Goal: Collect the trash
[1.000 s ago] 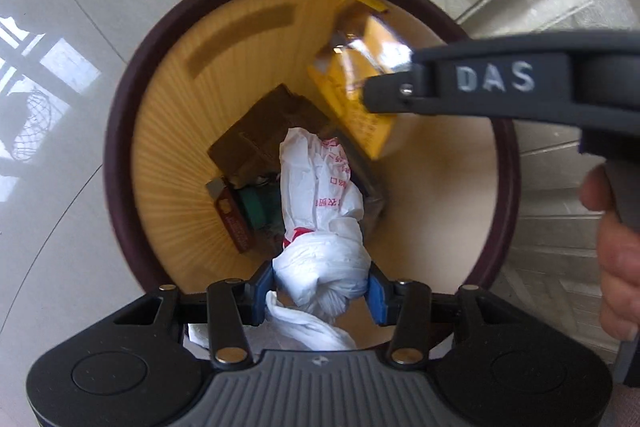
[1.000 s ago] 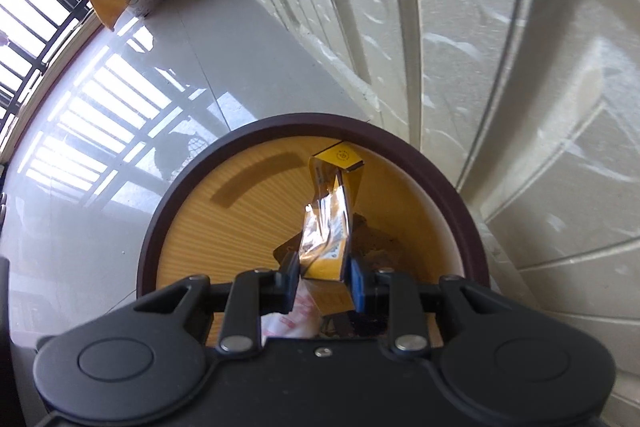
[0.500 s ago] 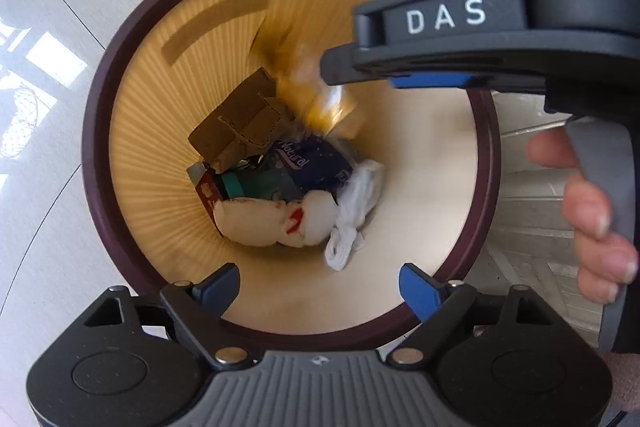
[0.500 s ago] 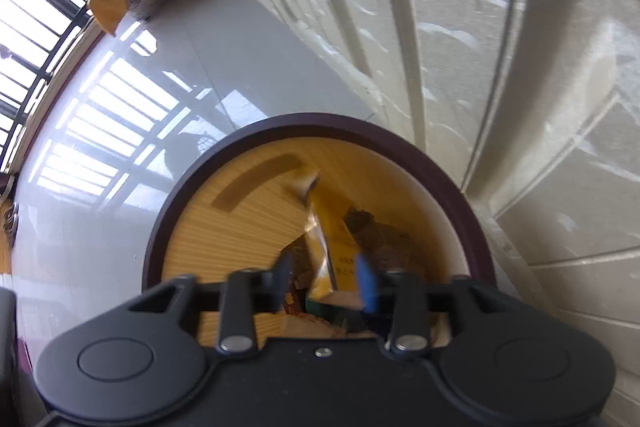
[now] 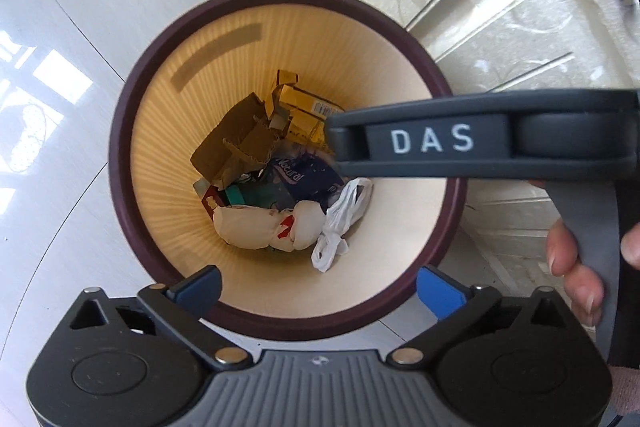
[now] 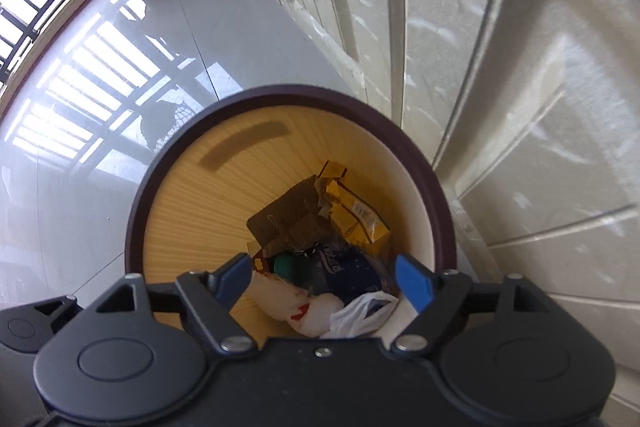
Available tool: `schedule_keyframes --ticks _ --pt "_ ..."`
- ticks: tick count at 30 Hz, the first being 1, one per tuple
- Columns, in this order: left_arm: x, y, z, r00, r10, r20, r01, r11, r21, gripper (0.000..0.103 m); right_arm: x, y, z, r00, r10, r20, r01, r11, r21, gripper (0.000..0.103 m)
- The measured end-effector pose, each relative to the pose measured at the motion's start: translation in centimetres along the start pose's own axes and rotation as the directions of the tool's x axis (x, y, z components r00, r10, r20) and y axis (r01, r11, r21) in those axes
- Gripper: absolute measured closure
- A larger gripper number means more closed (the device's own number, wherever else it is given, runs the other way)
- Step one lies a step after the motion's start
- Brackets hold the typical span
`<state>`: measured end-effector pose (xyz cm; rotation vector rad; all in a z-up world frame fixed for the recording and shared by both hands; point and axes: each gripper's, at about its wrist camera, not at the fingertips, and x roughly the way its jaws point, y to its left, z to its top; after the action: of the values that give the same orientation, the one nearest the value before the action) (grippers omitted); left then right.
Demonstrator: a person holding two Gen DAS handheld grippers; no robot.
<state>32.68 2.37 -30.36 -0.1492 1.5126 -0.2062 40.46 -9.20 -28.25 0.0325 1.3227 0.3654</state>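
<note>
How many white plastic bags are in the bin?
2. A knotted white bag with red print lies at the bottom, on the near side. A smaller thin white bag lies beside it on the right. The trash bin is cluttered, so more may be hidden underneath.

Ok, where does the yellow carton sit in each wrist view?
Left wrist: yellow carton at the bin's upper centre, partly behind the right gripper's arm.
Right wrist: yellow carton at the right of the pile, above the open jaws.
Shared landmark: the brown cardboard just left of it.
</note>
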Motion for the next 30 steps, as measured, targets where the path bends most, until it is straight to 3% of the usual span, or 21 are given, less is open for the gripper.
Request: schedule_keyframes --ticks 7,18,30 --pt "-2.7 -0.4 -1.2 0.999 0.024 0.036 -0.024 1.000 -0.001 0.000 -4.1 0.6 0.1 0.998 -0.018 0.061 0.018 1.000 0.008 0.007" --pt "-10.4 -1.1 -4.7 0.989 0.039 0.146 -0.037 0.999 -0.014 0.000 -13.2 3.1 -1.1 0.983 -0.038 0.178 0.044 0.999 -0.032 0.000" --pt "-19.7 -4.0 -9.5 0.945 0.049 0.322 -0.065 0.997 0.038 0.000 -22.7 4.4 -4.8 0.966 -0.071 0.250 0.085 0.995 -0.044 0.000"
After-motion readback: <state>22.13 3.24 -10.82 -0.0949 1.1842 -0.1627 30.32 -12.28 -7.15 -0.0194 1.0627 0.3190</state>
